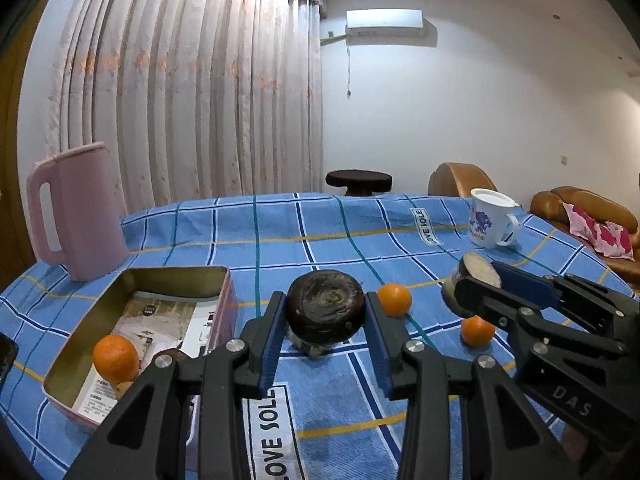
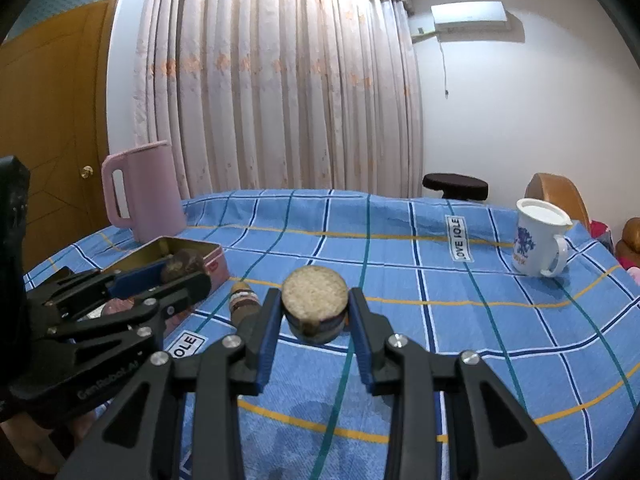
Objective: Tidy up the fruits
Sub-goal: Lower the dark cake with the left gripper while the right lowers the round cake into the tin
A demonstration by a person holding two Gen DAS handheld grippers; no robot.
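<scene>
My left gripper (image 1: 325, 309) is shut on a dark brown round fruit (image 1: 326, 306), held over the blue checked cloth just right of the open tin box (image 1: 225, 280). My right gripper (image 2: 315, 305) is shut on a dark-skinned fruit piece (image 2: 315, 294) with a pale cut face. In the left wrist view the right gripper (image 1: 478, 280) is on the right, with that piece (image 1: 474, 272). In the right wrist view the left gripper (image 2: 180, 277) is beside the tin (image 2: 212, 250). One orange (image 1: 116, 358) lies in the tin. Two oranges (image 1: 394, 300) (image 1: 477, 331) lie on the cloth.
A pink jug (image 1: 80, 216) (image 2: 144, 192) stands behind the tin at the table's left. A white mug (image 1: 490, 220) (image 2: 538, 236) stands at the far right. A small brown stubby item (image 2: 243, 300) lies on the cloth by my right gripper's left finger. Chairs and a stool stand beyond the table.
</scene>
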